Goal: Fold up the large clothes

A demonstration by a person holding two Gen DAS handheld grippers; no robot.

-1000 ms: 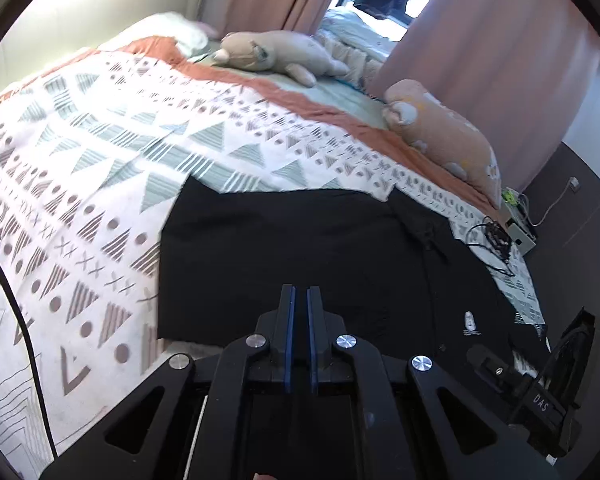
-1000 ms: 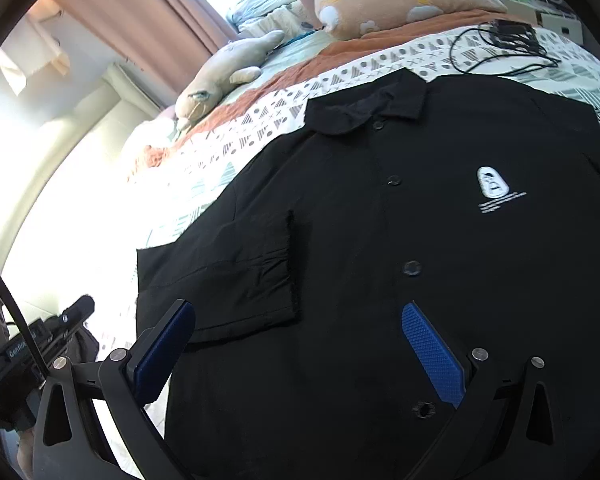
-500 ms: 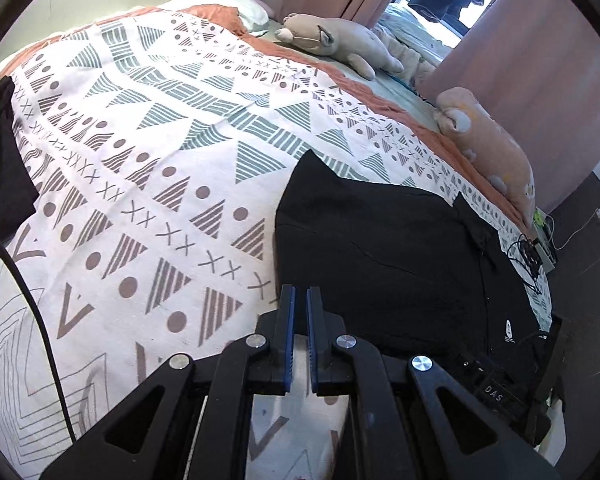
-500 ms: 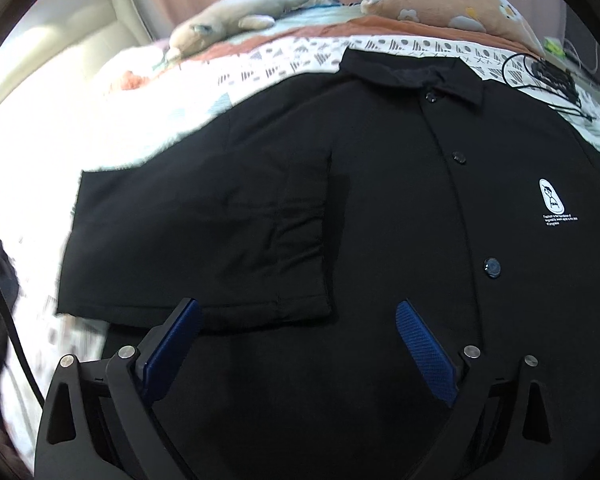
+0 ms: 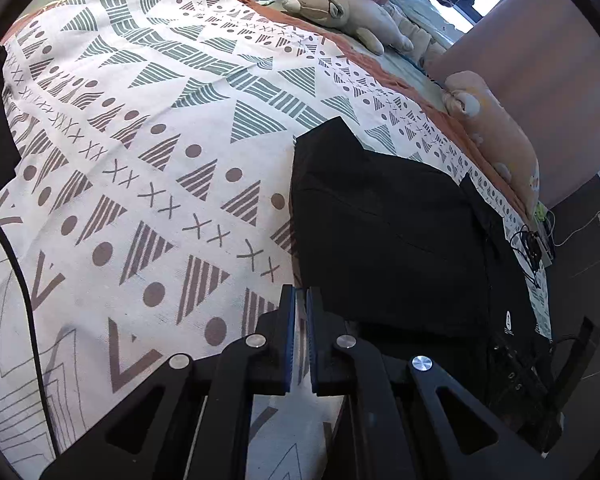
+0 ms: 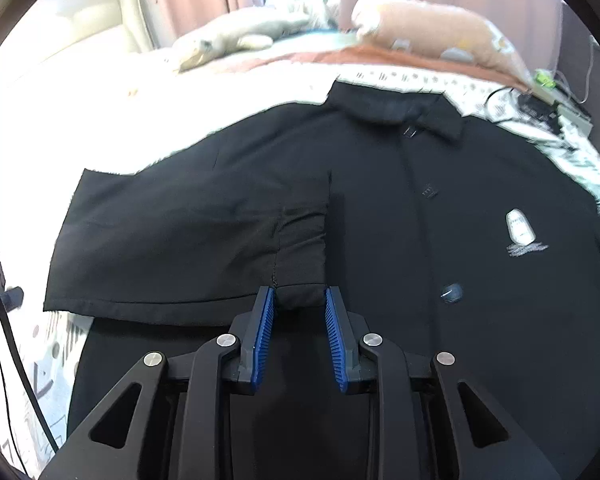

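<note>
A black shirt (image 6: 380,208) lies flat, buttoned front up, on the bed's patterned cover (image 5: 148,128), collar toward the pillows. Every place below is given from that shirt.

The sleeve (image 6: 188,236) on the left side of the right wrist view is folded inward, so its cuff end lies on the shirt's chest just beside the button placket. The right tongs (image 6: 300,300) sit low over the shirt's front, at the lower edge of that folded sleeve. The blue pads (image 6: 262,336) stand partly apart with a bunched bit of the sleeve's hem between them; the cloth looks touched on both sides, but a firm grasp cannot be told, and the view is blurred. A small white logo (image 6: 520,232) sits on the chest on the far side of the placket.

The left tongs (image 5: 298,308) are off the shirt, just beside the outer edge of the folded sleeve, over bare cover. Their pads are nearly together with only a thin slit between, and nothing is held.

Beyond the collar lie a grey plush toy (image 5: 348,20) and a peach plush toy (image 5: 496,128). Past the shirt's other shoulder, near the bed's edge, lies a tangle of cables (image 5: 530,242)
</note>
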